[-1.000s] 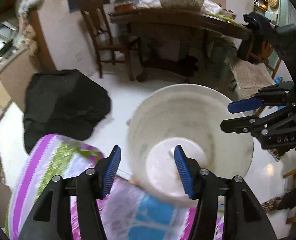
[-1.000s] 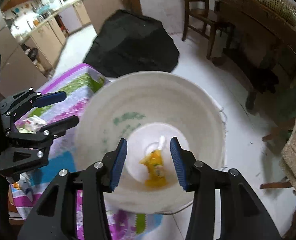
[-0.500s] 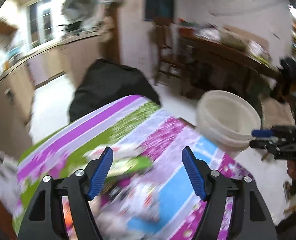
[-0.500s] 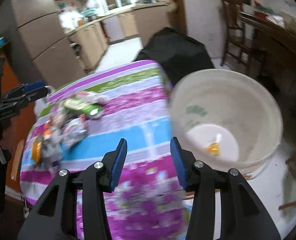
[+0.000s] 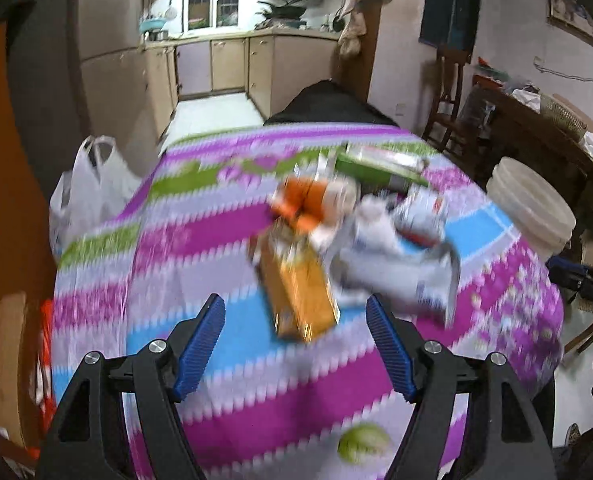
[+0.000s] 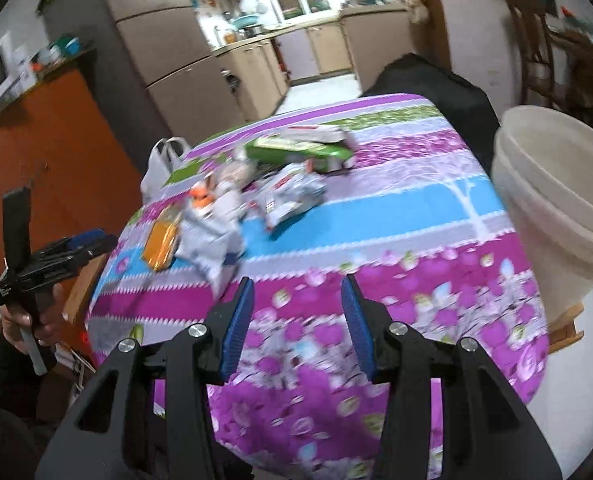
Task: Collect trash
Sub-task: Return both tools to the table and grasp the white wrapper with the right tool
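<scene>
Honestly, both my left claw (image 5: 294,326) and right claw (image 6: 294,320) gaped empty; the trash pile (image 5: 348,224) sat mid-counter (image 5: 216,360), the bucket (image 6: 552,200) beside its edge. Grabbing the heaped wrappers might drag neighbours off.

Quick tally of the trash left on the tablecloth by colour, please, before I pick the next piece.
Orange-yellow packet: 1
Small orange wrapper: 1
Green box: 1
White or silver crumpled wrappers: 2, possibly more; blurred
White-and-red box behind the green one: 1
Total: 6 at least
</scene>
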Motion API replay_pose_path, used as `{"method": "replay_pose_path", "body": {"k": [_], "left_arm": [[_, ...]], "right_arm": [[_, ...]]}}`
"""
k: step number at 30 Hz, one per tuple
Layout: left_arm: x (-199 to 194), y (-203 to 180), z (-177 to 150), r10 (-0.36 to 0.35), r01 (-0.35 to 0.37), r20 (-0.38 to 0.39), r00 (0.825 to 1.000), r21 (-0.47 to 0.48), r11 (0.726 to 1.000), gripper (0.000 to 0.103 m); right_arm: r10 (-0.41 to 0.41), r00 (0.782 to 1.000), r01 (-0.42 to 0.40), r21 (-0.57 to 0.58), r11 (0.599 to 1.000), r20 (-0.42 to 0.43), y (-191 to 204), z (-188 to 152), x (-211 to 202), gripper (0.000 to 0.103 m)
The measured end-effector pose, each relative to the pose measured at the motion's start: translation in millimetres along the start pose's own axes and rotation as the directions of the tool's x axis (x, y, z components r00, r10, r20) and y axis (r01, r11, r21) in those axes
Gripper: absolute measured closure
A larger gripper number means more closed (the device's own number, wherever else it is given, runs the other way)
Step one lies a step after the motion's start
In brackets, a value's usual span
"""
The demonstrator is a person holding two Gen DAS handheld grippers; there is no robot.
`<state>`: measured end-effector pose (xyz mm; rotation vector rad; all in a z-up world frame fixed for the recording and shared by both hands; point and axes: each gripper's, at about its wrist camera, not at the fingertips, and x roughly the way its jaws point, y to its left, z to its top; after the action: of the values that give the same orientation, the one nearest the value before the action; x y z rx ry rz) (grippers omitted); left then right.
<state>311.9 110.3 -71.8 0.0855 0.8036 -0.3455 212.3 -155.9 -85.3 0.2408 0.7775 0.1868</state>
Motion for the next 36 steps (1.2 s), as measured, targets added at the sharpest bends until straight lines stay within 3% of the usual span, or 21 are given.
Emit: {"method": "replay_pose_path", "body": {"k": [4,7,8,10,12,18,21,23,25,31,36], "left_arm": [[9.2,-11.2,-27.7,-0.003,0.003,-0.028,1.0,-0.007,1.0,0.03],[16.9,-10.8,-33.5,0.007,-0.007,-0.028,1.0,0.001,1.0,0.03],[18.9,-7.4,-32.4,0.012,-0.012,-0.029,1.0,-0.01,1.0,0.03],[21.8,3.8,-29.8,0.022,-0.023,-0.022,1.0,-0.051,0.998,0.03],[26.5,17.8,-28.4,0.025,-0.028,-0.024,0.999,-0.11,0.994,0.03],[36.6,52.1,-30.9,0.038,-0.046,-0.04,0.998,-0.208,0.977,0.03],[39.4,58.5,-26.5,0.022,-0.029,-0.033,0.999,-0.231,0.973,0.03],[42.6,57.3,-22.0,0.009,-0.016,-0.032,0.999,-0.227,0.974,0.03],[44.8,52.0,-17.5,0.002,-0.008,-0.029,1.0,-0.213,0.977,0.03],[44.8,25.7,-0.3,-0.056,0.056,-0.001,0.998,-0.143,0.988,0.029],[63.2,5.5,13.9,-0.082,0.078,-0.021,0.996,-0.133,0.988,0.027]], "right_arm": [[0.045,0.999,-0.043,-0.094,0.995,0.018,28.5,-15.8,4.8,0.06],[0.075,0.997,-0.064,-0.25,0.966,0.035,60.0,-14.4,12.9,0.059],[0.076,0.996,-0.059,-0.321,0.945,0.039,73.1,-10.3,17.8,0.05],[0.073,0.996,-0.046,-0.449,0.892,0.042,96.1,-2.0,29.9,0.029],[0.067,0.997,-0.03,-0.58,0.814,0.042,118.1,5.8,48.2,0.022],[-0.114,0.993,0.068,-0.811,0.581,0.001,146.8,9.6,125.1,0.023],[-0.192,0.981,0.075,-0.865,0.496,-0.026,143.3,-3.6,152.6,0.045],[-0.159,0.986,0.049,-0.847,0.529,-0.042,140.0,-5.8,153.8,0.06],[-0.159,0.987,0.078,-0.82,0.567,-0.016,138.2,-4.6,149.9,0.071],[-0.038,0.999,0.009,-0.663,0.748,-0.03,123.5,-15.1,87.4,0.073],[-0.064,0.998,0.047,-0.436,0.899,-0.024,85.6,-18.1,61.5,0.073]]}}
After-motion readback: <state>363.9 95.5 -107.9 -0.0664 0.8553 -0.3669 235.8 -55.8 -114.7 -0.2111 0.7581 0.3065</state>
